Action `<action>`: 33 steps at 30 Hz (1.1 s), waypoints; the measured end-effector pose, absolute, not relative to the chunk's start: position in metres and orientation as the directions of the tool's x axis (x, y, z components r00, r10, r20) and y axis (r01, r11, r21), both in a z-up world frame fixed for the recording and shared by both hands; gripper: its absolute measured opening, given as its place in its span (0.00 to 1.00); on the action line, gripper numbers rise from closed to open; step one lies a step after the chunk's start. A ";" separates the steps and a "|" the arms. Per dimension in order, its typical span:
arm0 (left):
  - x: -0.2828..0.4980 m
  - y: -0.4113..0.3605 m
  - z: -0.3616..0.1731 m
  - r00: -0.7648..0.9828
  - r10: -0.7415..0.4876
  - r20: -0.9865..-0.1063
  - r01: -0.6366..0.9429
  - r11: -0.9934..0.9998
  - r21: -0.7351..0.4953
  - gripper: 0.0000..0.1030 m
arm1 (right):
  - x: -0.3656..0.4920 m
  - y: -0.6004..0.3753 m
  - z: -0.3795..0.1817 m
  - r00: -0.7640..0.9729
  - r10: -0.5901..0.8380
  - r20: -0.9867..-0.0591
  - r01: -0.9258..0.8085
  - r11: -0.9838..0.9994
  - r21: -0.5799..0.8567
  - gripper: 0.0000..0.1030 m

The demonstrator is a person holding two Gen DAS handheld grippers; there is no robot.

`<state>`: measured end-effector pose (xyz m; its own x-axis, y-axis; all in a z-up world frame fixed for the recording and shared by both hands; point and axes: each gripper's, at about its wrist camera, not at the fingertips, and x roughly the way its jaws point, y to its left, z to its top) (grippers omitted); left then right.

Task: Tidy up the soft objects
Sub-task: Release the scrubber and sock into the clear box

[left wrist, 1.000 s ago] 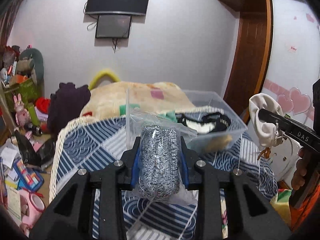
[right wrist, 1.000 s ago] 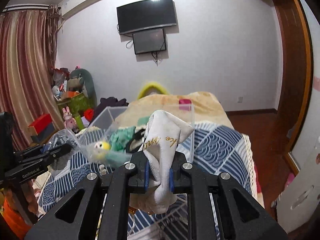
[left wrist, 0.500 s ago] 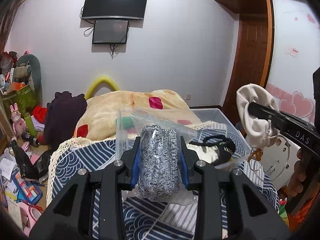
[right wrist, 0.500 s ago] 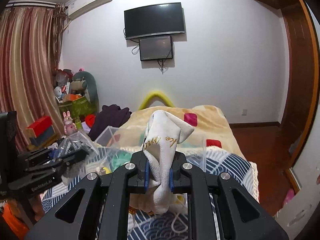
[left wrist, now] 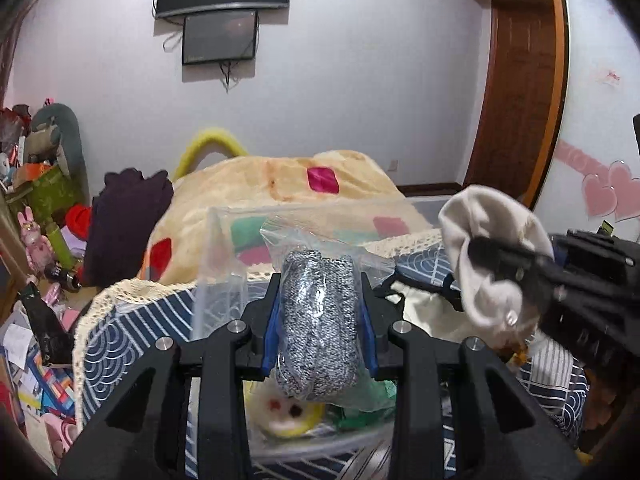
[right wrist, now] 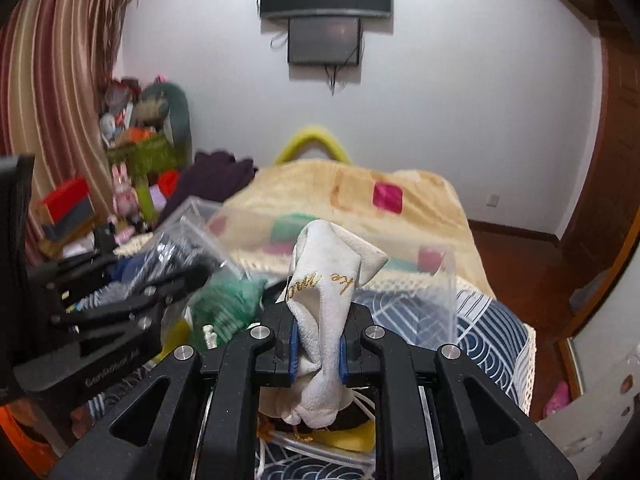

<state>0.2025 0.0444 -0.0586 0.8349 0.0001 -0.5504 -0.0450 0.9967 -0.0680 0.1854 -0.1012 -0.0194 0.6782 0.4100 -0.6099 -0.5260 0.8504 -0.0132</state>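
My left gripper [left wrist: 320, 320] is shut on a grey knit item in a clear plastic bag [left wrist: 318, 320], held over a clear plastic bin [left wrist: 224, 264] on the bed. My right gripper [right wrist: 318, 340] is shut on a white cloth pouch with gold lettering [right wrist: 324, 300], also above the bin [right wrist: 444, 292]. The right gripper and pouch show at the right of the left wrist view [left wrist: 488, 256]. The left gripper with its bag shows blurred at the left of the right wrist view [right wrist: 168, 276]. A green soft item [right wrist: 228, 304] and a yellow plush [left wrist: 284, 412] lie in the bin.
The bed has a blue patterned cover [left wrist: 120, 340] and a beige blanket [left wrist: 280, 184]. A dark purple garment [left wrist: 128, 216] lies at its left. Toys and clutter [left wrist: 36, 200] fill the floor at left. A wooden door [left wrist: 520, 80] stands at right.
Both grippers have moved closer together and forward over the bin, which now sits right beneath them. Each still holds its item.
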 end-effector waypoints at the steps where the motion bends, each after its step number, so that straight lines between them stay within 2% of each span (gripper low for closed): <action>1: 0.206 0.043 -0.060 0.832 0.000 -0.555 -0.045 0.997 -0.067 0.32 | 0.187 -0.101 -0.022 0.669 0.407 -0.622 -0.530 0.848 -0.017 0.12; 5: 0.209 0.039 -0.067 0.826 0.021 -0.563 -0.045 0.999 -0.029 0.32 | 0.193 -0.100 -0.034 0.637 0.389 -0.666 -0.546 0.837 -0.033 0.14; 7: 0.208 0.037 -0.067 0.831 0.034 -0.556 -0.051 0.999 -0.017 0.33 | 0.193 -0.103 -0.035 0.631 0.384 -0.675 -0.541 0.840 -0.028 0.22; 9: 0.203 0.036 -0.066 0.831 0.025 -0.556 -0.047 0.999 -0.024 0.36 | 0.193 -0.106 -0.032 0.629 0.385 -0.675 -0.534 0.846 -0.015 0.40; 12: 0.196 0.037 -0.060 0.836 0.011 -0.548 -0.042 0.998 -0.044 0.44 | 0.188 -0.114 -0.026 0.646 0.384 -0.660 -0.519 0.854 -0.012 0.55; 13: 0.193 0.037 -0.058 0.841 0.011 -0.541 -0.042 0.998 -0.045 0.50 | 0.184 -0.117 -0.023 0.656 0.385 -0.649 -0.516 0.857 -0.013 0.57; 15: 0.185 0.038 -0.050 0.854 0.010 -0.520 -0.041 0.998 -0.047 0.60 | 0.179 -0.121 -0.017 0.675 0.384 -0.630 -0.509 0.861 -0.021 0.71; 17: 0.174 0.039 -0.041 0.865 0.002 -0.502 -0.034 0.998 -0.053 0.75 | 0.169 -0.128 -0.008 0.700 0.383 -0.603 -0.500 0.866 -0.031 0.77; 18: 0.168 0.039 -0.038 0.871 0.002 -0.492 -0.034 0.998 -0.056 0.80 | 0.164 -0.132 -0.004 0.712 0.386 -0.586 -0.498 0.866 -0.034 0.79; 20: 0.156 0.039 -0.030 0.884 0.012 -0.468 -0.044 0.997 -0.058 0.97 | 0.156 -0.138 0.004 0.733 0.386 -0.560 -0.493 0.869 -0.045 0.79; 21: 0.150 0.039 -0.026 0.890 0.019 -0.455 -0.051 0.997 -0.058 0.99 | 0.153 -0.140 0.007 0.740 0.386 -0.550 -0.490 0.870 -0.049 0.80; 28: 0.113 0.030 -0.018 0.897 0.010 -0.443 -0.024 0.999 -0.026 1.00 | 0.123 -0.169 0.016 0.759 0.404 -0.510 -0.474 0.881 -0.007 0.84; 33: 0.092 0.022 -0.032 0.883 -0.011 -0.469 0.001 1.000 -0.022 1.00 | 0.113 -0.180 0.005 0.747 0.400 -0.532 -0.457 0.889 0.027 0.84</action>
<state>0.0916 0.0220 -0.0321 0.8831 -0.0111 -0.4691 0.0007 0.9997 -0.0224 0.1126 -0.1804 0.0046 0.7466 0.3997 -0.5318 -0.4569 0.8891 0.0267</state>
